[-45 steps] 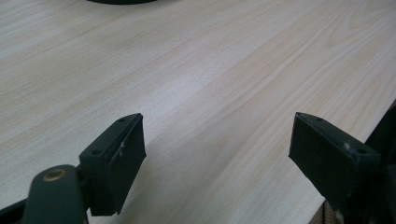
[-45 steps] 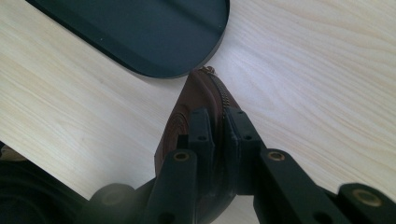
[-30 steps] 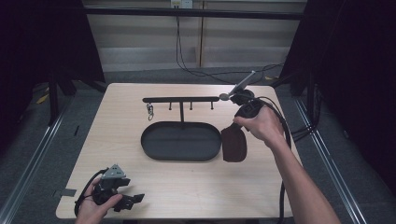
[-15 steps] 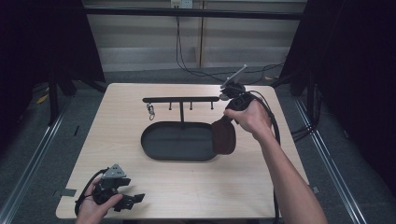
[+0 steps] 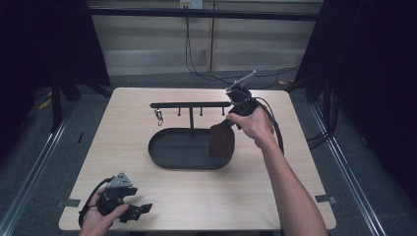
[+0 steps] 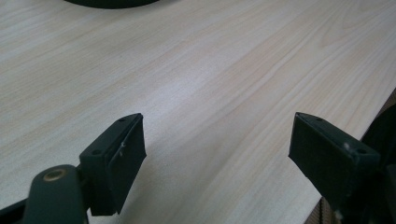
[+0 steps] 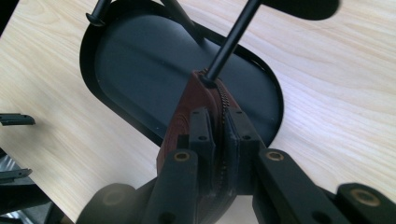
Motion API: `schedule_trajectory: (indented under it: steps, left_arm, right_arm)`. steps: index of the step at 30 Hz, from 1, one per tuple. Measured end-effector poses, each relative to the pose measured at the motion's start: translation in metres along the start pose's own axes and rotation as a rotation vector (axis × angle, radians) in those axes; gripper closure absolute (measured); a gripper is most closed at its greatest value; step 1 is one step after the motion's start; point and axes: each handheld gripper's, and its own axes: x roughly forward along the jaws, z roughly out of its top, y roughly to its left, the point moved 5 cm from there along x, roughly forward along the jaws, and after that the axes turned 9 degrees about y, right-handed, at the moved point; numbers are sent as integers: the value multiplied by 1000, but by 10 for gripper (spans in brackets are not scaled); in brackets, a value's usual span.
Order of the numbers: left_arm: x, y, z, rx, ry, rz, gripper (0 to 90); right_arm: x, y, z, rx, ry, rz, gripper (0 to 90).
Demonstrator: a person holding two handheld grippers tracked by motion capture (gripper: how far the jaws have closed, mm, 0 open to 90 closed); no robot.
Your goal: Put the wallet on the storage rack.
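Jaws above pale wooden table [image 5: 196, 196]

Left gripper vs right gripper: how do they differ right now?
The left gripper is open with nothing between its jaws; the right gripper is shut on a brown pouch. The left sits low at the table's near edge; the right is raised over the black tray. Both are hand-held.

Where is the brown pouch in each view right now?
High view: the pouch hangs from the right gripper, over the right end of the tray.
Right gripper view: low centre, the pouch is clamped between the jaws, above the tray.
Left gripper view: not in it; the table lies beyond the open left gripper.
Shared landmark: the tray, whose edge shows at top left there.
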Motion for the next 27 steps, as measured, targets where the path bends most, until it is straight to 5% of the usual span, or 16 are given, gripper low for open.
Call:
schedule_trajectory:
  steps: [10,19,27]
  left_arm:
    - [-1,1,0,6,3,-2,184]
    - [-2,2,-1,0,-5,0,184]
    - [-3,3,-1,8,-2,2,184]
  right_arm:
    - [18,-17,-3,69,-48,48,824]
    - [31,-25,-1,94,-142,85,826]
    - [55,-31,-4,120,-169,55,832]
